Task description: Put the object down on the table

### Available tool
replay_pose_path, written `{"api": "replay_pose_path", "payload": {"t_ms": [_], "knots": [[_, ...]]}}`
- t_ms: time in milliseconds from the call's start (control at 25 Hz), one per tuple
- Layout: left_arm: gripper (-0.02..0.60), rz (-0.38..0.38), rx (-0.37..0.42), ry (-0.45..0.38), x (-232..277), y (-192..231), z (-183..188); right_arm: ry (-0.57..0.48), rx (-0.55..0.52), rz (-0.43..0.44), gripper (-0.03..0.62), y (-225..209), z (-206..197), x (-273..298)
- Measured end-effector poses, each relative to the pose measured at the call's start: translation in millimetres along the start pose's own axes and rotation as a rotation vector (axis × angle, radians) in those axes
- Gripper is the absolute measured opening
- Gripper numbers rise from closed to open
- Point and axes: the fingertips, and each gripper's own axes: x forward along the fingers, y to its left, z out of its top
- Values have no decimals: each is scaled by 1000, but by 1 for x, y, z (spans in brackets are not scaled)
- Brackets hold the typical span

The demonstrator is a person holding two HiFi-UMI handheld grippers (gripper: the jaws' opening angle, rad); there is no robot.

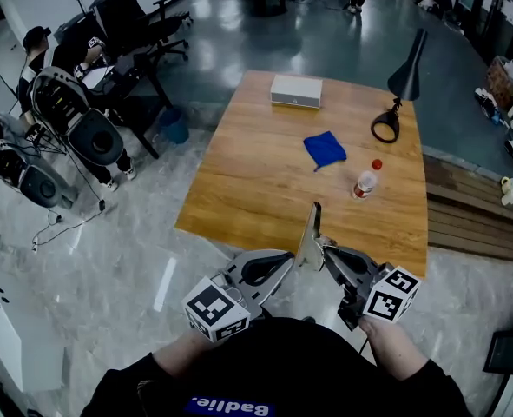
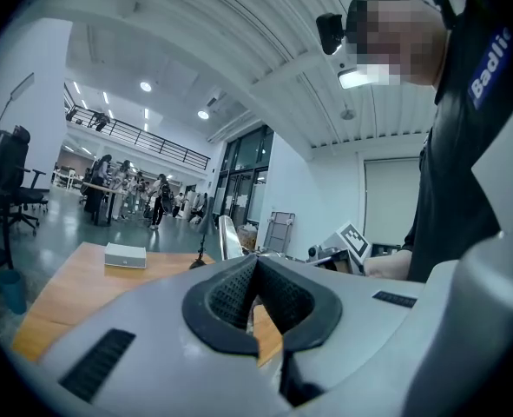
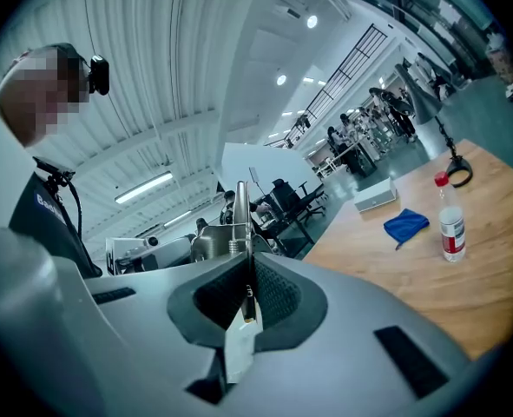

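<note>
A thin flat metal tool (image 1: 311, 233) stands upright over the near edge of the wooden table (image 1: 239, 189). My right gripper (image 1: 324, 252) is shut on its lower part. In the right gripper view the tool (image 3: 241, 215) shows edge-on, rising between the pads of the right gripper (image 3: 247, 276), with a white part below them. My left gripper (image 1: 295, 261) points at the tool from the left, close beside it. In the left gripper view the left gripper (image 2: 256, 272) has its pads meeting at the tips with nothing seen between them, and the shiny tool (image 2: 228, 237) shows just beyond.
On the table are a white box (image 1: 296, 91) at the far end, a blue cloth (image 1: 325, 148) in the middle, a red-capped bottle (image 1: 366, 181) to its right and a black desk lamp (image 1: 404, 81). Office chairs (image 1: 117, 33) stand at the left on the floor.
</note>
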Motion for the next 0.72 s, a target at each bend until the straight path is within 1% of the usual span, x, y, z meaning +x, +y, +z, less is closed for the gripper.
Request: {"api": "replay_pose_path", "payload": {"t_ms": [120,240,480,600,720], "knots": [[3,7,-12,-3,1,14,-4,9,2,-9,9,-10,-1,10],[3,-11,-8,-10,1,41,-1,6,1,-35,9,-21,4,34],[3,-94,-4,-14,-2,102,8,12,-21,-116,9,-37,14,90],[3,-136,-5,-19,-2,132,15,19,-57,-174,9,-47,20,116],[2,-170,-5,-18,-2,151,18,31,-89,-221,9,-55,23,131]]}}
